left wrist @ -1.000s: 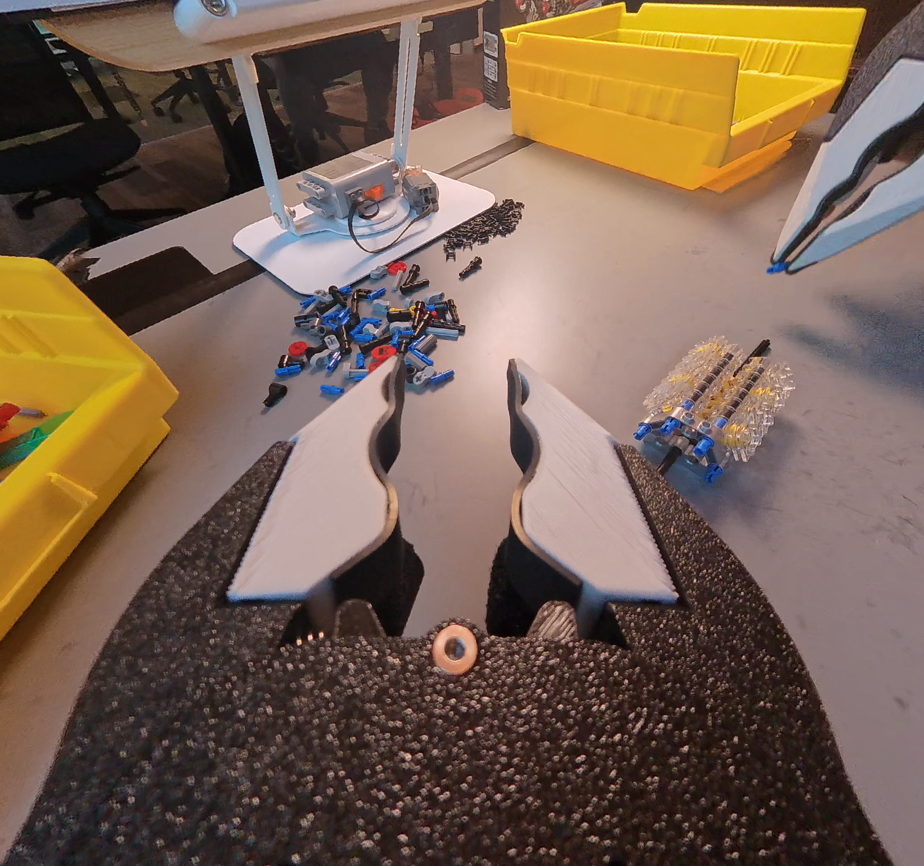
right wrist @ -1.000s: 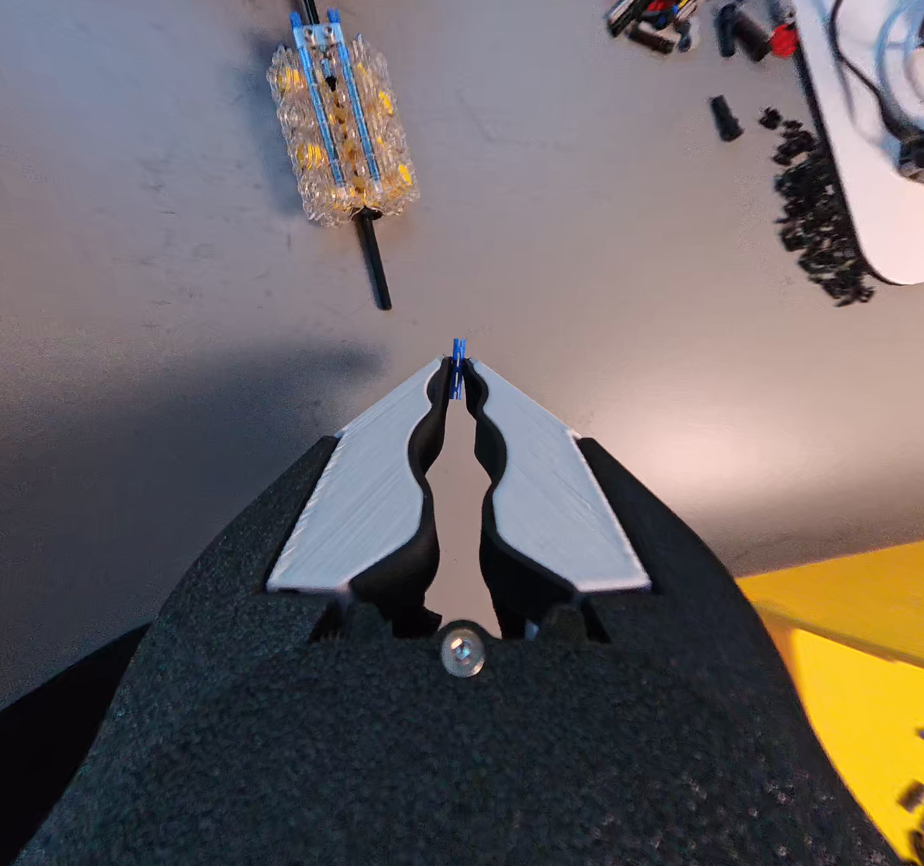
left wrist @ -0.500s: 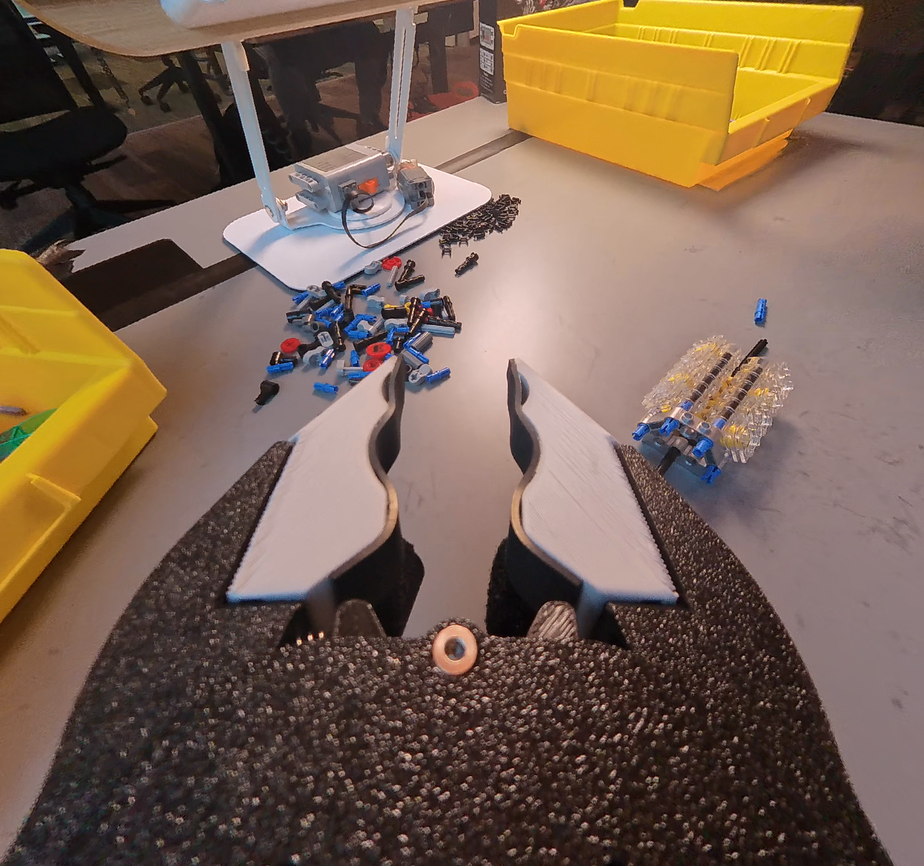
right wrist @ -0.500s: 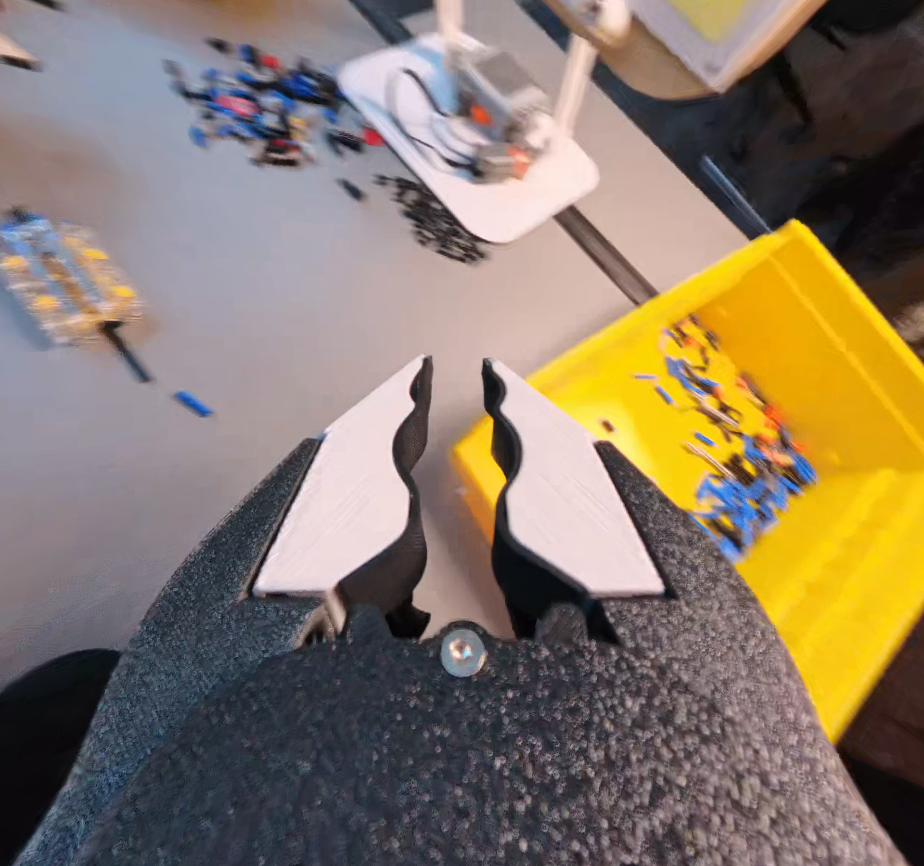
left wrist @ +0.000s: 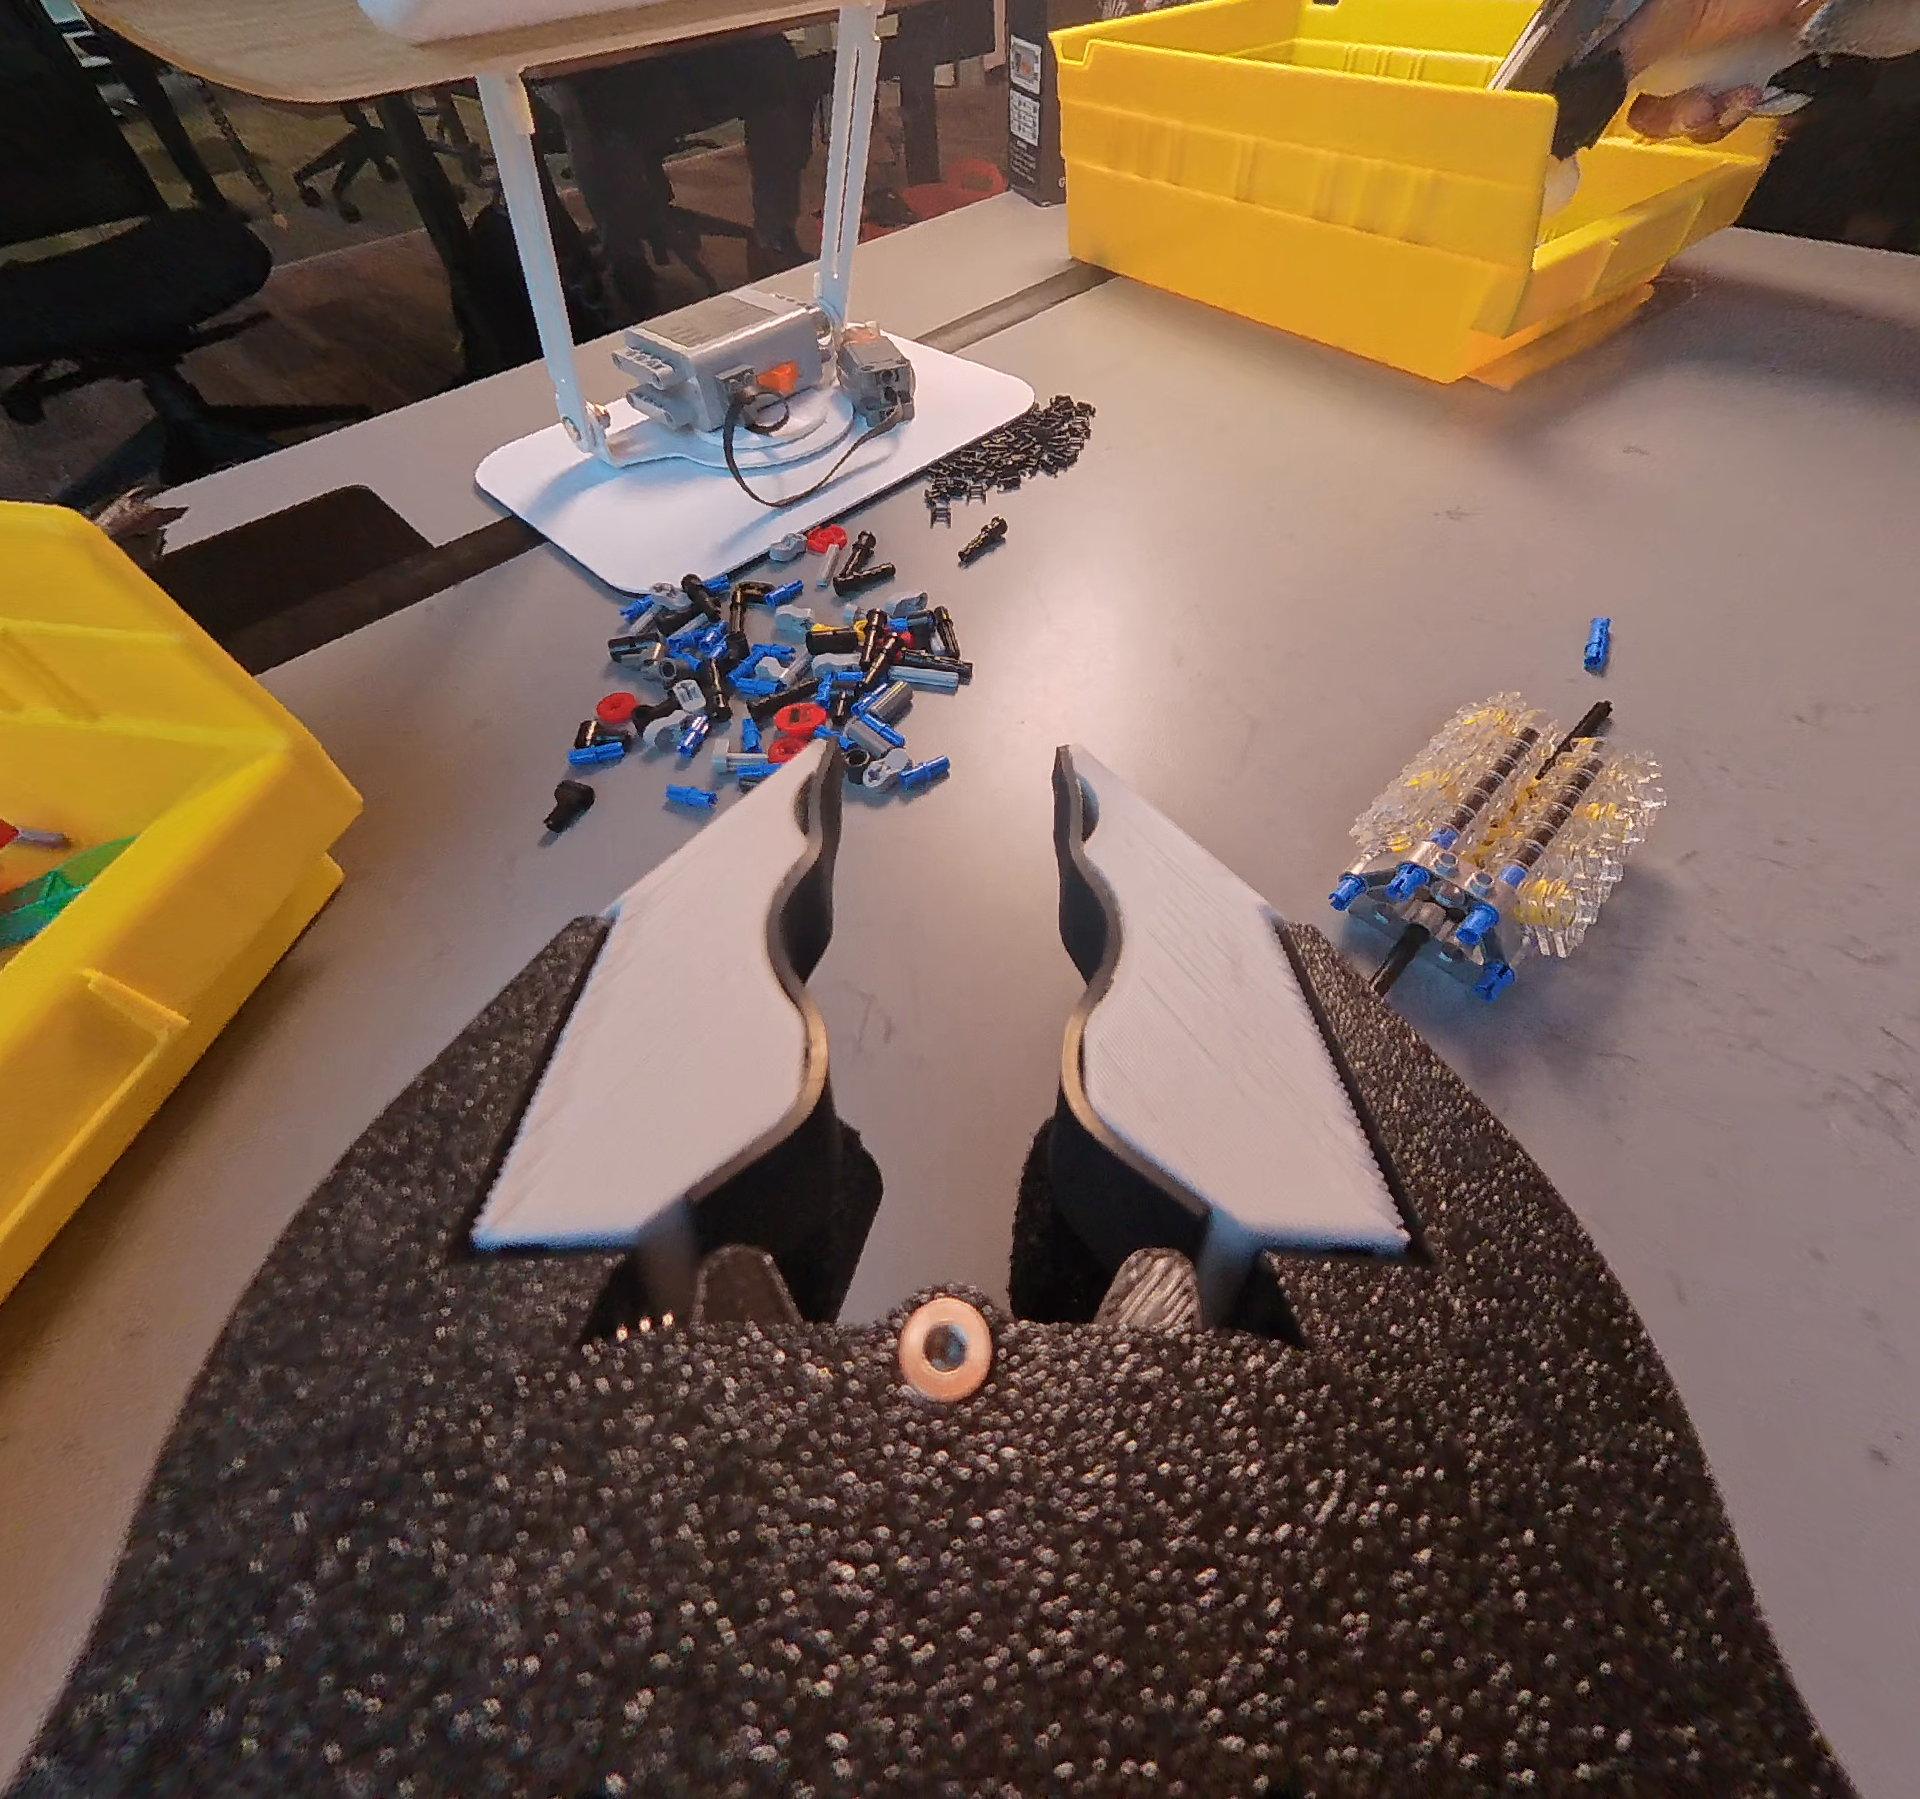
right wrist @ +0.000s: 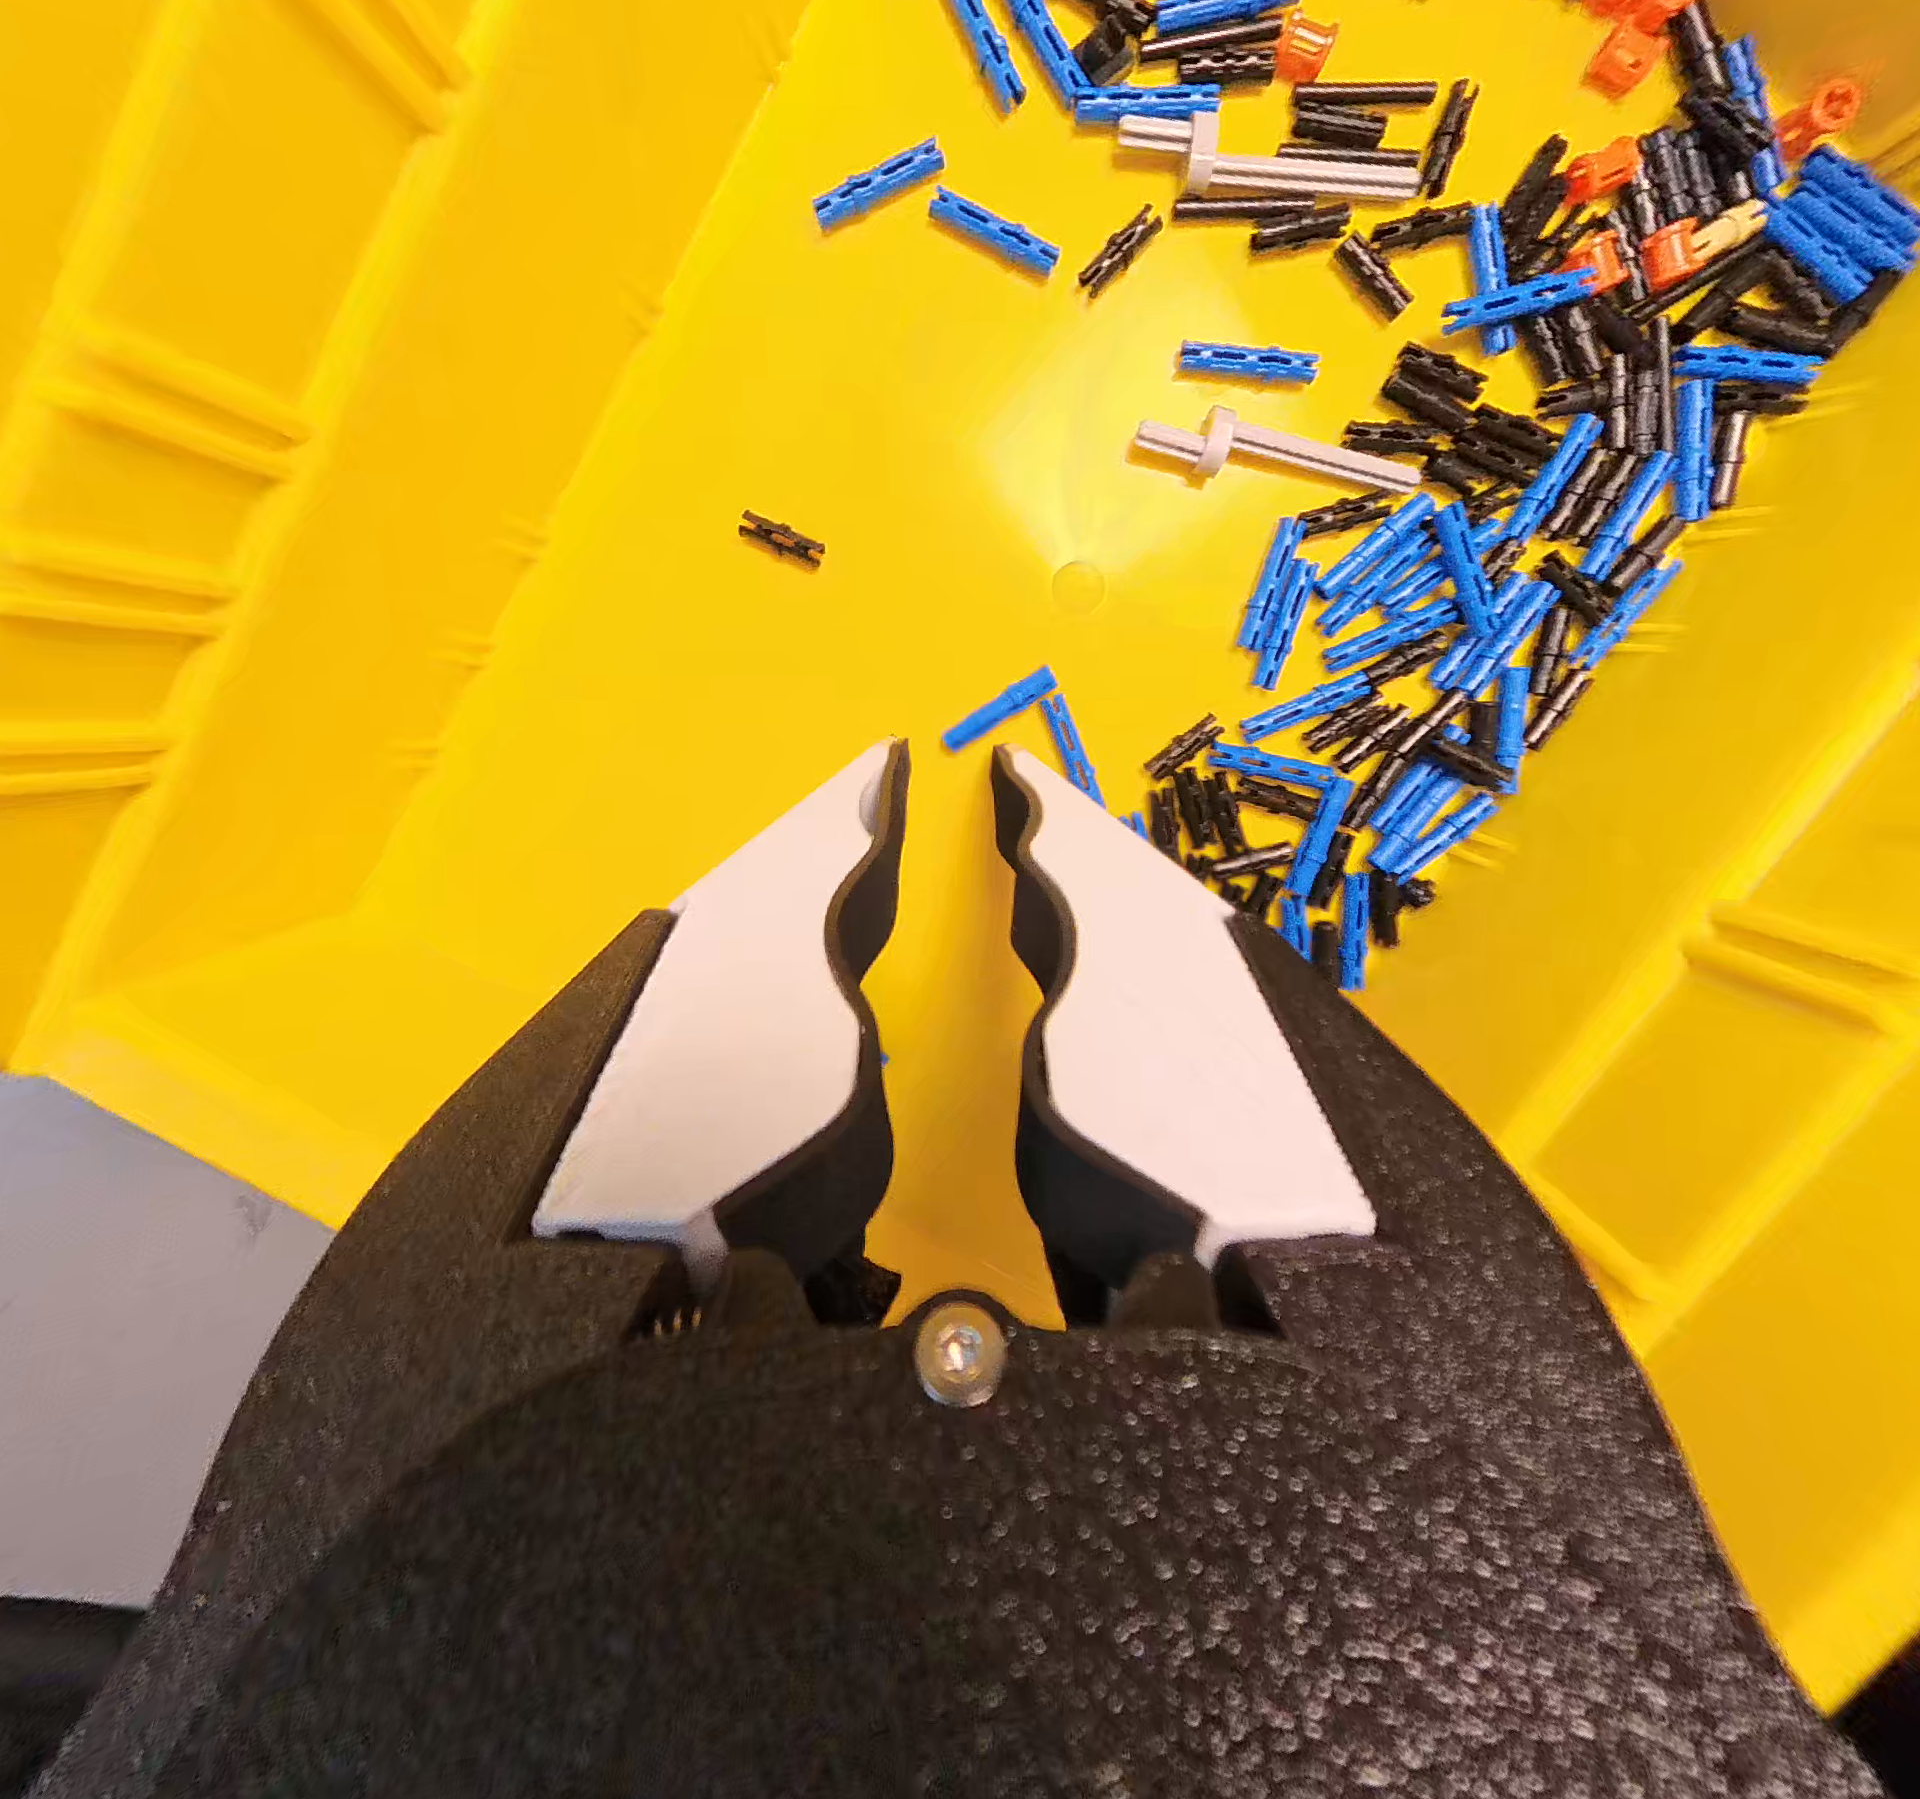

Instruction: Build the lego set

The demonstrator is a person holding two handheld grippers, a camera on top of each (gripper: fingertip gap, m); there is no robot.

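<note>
1. Left gripper (left wrist: 940, 762): my fingers are spread apart with nothing between them, poised above the grey table (left wrist: 1299, 523).
2. Right gripper (right wrist: 948, 757): my fingers stand slightly parted and empty, pointing down into a yellow bin (right wrist: 312, 399). In the left wrist view the same gripper appears blurred at the far bin (left wrist: 1299, 222), so its exact depth inside is hard to judge.
3. White stand (left wrist: 748, 492): sits beyond my left fingertips and carries a grey motor block (left wrist: 727, 362).
4. Clear-and-yellow assembly (left wrist: 1507, 835): lies on the table just right of my left gripper, not touching it.
5. Loose parts pile (left wrist: 779, 679): blue, black and red pieces lie directly ahead of my left fingertips.
6. Blue and black pins (right wrist: 1455, 606): heaped in the bin to the right of my right fingertips.
7. Single blue pin (left wrist: 1598, 643): lies alone on the table beyond the assembly.
</note>
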